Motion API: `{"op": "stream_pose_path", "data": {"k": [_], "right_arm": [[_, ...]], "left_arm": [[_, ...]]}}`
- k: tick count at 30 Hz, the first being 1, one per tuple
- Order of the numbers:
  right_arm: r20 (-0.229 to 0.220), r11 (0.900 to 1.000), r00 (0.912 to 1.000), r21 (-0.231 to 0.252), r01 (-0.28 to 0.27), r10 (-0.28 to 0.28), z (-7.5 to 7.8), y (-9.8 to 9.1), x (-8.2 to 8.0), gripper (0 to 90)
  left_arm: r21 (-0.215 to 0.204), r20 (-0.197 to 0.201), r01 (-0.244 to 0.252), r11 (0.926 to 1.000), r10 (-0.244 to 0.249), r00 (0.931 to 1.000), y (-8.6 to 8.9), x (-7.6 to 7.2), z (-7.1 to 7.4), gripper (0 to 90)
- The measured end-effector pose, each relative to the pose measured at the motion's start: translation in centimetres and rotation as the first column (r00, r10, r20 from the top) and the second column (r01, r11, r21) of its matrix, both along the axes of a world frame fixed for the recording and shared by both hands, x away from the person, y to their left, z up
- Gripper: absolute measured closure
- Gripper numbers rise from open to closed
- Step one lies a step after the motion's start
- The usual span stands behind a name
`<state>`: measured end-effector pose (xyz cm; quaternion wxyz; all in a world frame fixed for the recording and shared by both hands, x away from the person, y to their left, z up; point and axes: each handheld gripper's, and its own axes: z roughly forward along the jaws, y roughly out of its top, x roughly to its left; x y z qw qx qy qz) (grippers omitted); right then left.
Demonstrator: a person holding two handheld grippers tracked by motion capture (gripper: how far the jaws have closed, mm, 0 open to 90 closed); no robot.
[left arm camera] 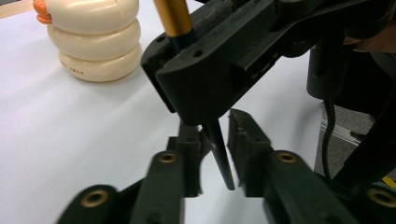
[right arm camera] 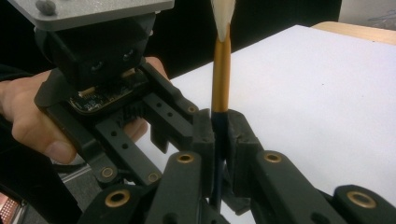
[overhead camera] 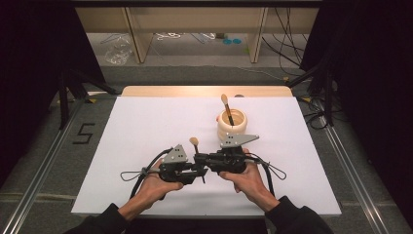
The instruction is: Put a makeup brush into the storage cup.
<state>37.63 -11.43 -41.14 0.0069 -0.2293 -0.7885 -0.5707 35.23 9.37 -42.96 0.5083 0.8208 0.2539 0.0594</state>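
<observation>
A thin brush [overhead camera: 195, 144] with a pale bristle head, a gold ferrule [right arm camera: 221, 74] and a dark handle stands upright over the white sheet. My right gripper [right arm camera: 220, 126] is shut on its handle just below the ferrule, at the table's front middle [overhead camera: 198, 158]. My left gripper [overhead camera: 200, 173] faces it from the left. In the left gripper view its jaws [left arm camera: 217, 140] stand apart on either side of the handle's pointed lower end [left arm camera: 223, 163], with a gap showing. A cream ribbed holder [overhead camera: 232, 127] behind the right gripper contains a second brush [overhead camera: 226, 106].
A white sheet [overhead camera: 146, 126] covers the table, with its wooden far edge [overhead camera: 204, 90] showing. The holder [left arm camera: 93, 42] stands a short way beyond both grippers. Dark curtains and stand legs flank the table, and cables lie on the floor at the back right.
</observation>
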Motion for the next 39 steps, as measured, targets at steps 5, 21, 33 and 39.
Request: {"op": "stream_pose_path", "data": {"k": [5,21,33,39], "right_arm": [[0.005,1.0000,1.0000,0.002,0.004,-0.004,0.1,-0.3,0.0,84.3],[0.033,0.9969,0.9965,-0.016,0.077,-0.077,0.7,-2.4,0.9,84.3],[0.057,0.9901,0.9886,-0.009,0.140,-0.140,1.2,-4.4,2.0,84.3],[0.054,0.9861,0.9847,0.002,0.166,-0.166,1.6,-5.3,2.5,84.4]], "left_arm": [[0.004,-0.011,-0.014,0.9999,0.014,0.9998,0.4,0.1,0.1,58.8],[0.073,0.032,-0.073,0.9946,0.071,0.9970,2.6,-0.7,-0.2,36.8],[0.098,0.055,-0.116,0.9884,0.111,0.9923,5.2,-1.4,-0.5,28.1],[0.110,0.057,-0.147,0.9829,0.142,0.9882,6.1,-1.6,-0.7,25.5]]}}
